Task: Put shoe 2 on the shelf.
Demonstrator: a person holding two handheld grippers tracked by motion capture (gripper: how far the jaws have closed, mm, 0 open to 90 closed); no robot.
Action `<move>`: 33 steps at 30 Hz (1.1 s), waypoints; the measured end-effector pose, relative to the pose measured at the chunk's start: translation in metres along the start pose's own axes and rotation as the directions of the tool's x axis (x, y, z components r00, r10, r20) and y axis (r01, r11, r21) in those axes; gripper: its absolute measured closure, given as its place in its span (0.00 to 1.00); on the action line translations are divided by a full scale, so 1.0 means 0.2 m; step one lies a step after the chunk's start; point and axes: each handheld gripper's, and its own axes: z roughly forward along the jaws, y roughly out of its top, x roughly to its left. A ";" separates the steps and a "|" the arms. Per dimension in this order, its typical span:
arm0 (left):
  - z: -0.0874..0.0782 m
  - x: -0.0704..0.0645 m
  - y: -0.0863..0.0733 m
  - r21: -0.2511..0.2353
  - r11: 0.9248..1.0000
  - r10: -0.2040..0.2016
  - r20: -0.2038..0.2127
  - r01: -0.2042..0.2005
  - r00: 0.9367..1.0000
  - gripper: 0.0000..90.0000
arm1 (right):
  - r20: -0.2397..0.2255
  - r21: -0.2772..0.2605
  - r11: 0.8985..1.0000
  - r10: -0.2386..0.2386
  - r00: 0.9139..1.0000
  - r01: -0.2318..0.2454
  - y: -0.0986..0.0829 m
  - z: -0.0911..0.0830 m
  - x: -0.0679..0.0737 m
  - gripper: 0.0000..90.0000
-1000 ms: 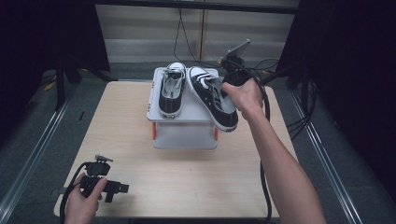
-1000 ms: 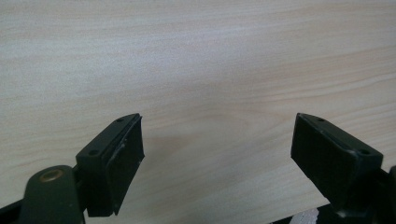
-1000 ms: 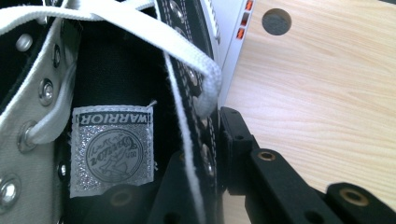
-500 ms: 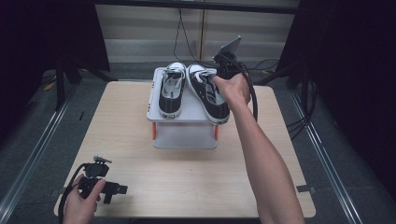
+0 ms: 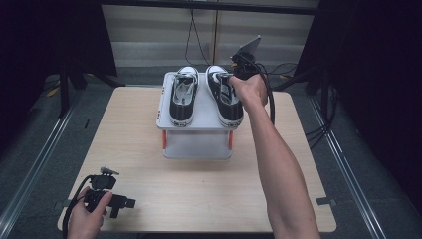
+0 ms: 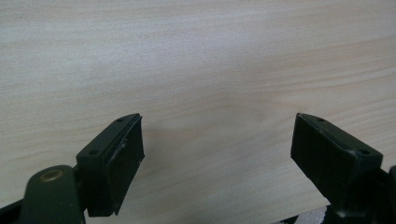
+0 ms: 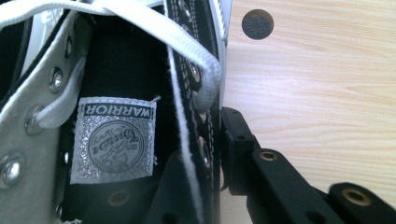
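Right-hand black canvas sneaker with white laces point(image 5: 225, 94) on the top shelf of the small white two-tier rack point(image 5: 198, 124); right gripper point(image 7: 212, 154), arm outstretched, jaws clamped on its eyelet wall. A second, matching sneaker point(image 5: 182, 95) lies just beside: two in all. Left gripper point(image 5: 130, 203) rests low at the light wooden table point(image 5: 149, 169) near its edge, jaws wide, holding nothing

White rack point(image 5: 196, 122) stands mid-table toward far edge, two shoes covering its top: left shoe point(image 5: 182, 95), right shoe point(image 5: 225, 94); narrow gap between shoes; right gripper point(image 5: 238, 74) clamps right shoe's side wall; bare table point(image 5: 199, 189) on near side of rack; left gripper point(image 5: 112, 201) at near-left corner, jaws apart over bare wood.
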 end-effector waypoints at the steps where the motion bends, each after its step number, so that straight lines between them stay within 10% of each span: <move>1: 0.00 0.00 0.00 0.000 1.000 0.001 0.000 -0.001 1.000 0.19 | -0.001 0.002 1.000 0.003 1.000 -0.003 0.00 0.00 0.00 0.95; 14: 0.00 0.01 -0.01 0.005 1.000 0.000 0.000 0.000 1.000 0.19 | 0.018 0.016 1.000 0.000 1.000 0.000 0.02 0.05 0.05 0.94; 33: 0.01 -0.01 0.00 0.014 1.000 0.012 0.002 -0.012 1.000 0.19 | -0.075 0.017 1.000 0.005 0.997 -0.004 -0.02 0.01 0.13 0.86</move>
